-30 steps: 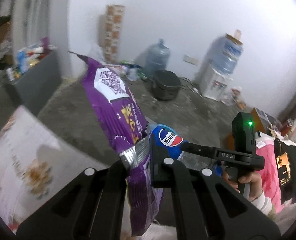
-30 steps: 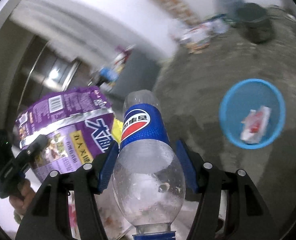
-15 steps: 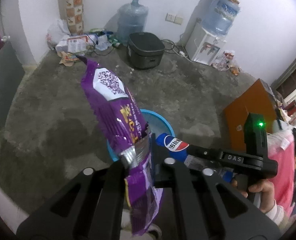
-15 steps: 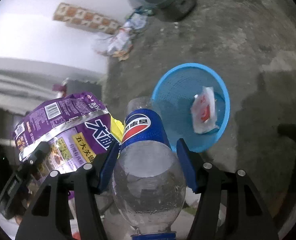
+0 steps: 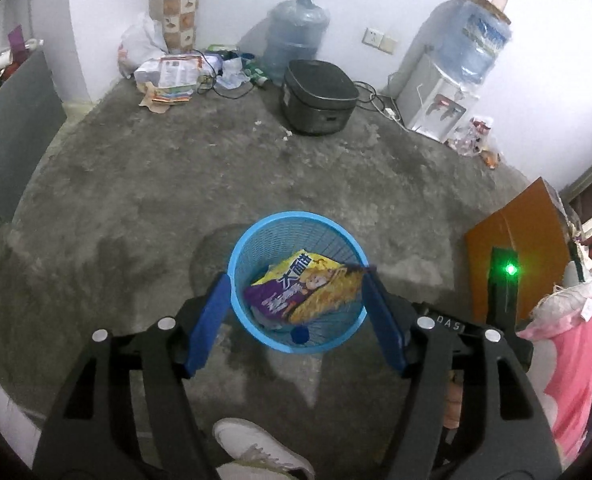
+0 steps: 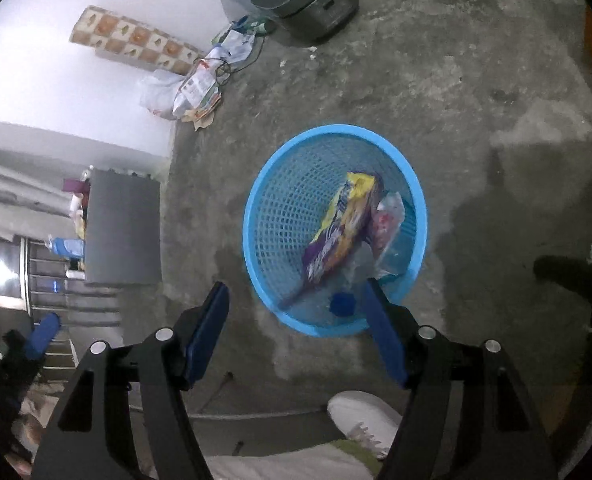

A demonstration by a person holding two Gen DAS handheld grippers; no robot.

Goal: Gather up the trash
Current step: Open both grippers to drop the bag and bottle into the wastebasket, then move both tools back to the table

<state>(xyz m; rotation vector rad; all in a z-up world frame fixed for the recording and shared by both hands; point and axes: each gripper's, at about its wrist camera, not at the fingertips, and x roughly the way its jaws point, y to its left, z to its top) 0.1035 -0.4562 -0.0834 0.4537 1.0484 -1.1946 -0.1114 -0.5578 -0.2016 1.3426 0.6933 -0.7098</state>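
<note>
A blue mesh trash basket [image 5: 296, 219] stands on the concrete floor, also in the right wrist view [image 6: 280, 168]. Inside lie the purple and yellow snack bag [image 5: 304, 288] [image 6: 340, 228], the clear Pepsi bottle with its blue cap [image 5: 299, 335] [image 6: 342, 303], and a white and red wrapper [image 6: 386, 220]. My left gripper [image 5: 296, 312] is open and empty, held above the basket. My right gripper [image 6: 296, 316] is open and empty, above the basket's near rim.
A dark rice cooker [image 5: 316, 96], a water jug [image 5: 296, 36], a water dispenser [image 5: 440, 96] and a heap of paper litter [image 5: 168, 76] sit along the far wall. An orange board [image 5: 512, 240] stands at right. My white shoe [image 5: 256, 448] is below.
Both grippers have opened over the basket. The snack bag dropped from the left gripper and the Pepsi bottle from the right; both now lie in the basket.
</note>
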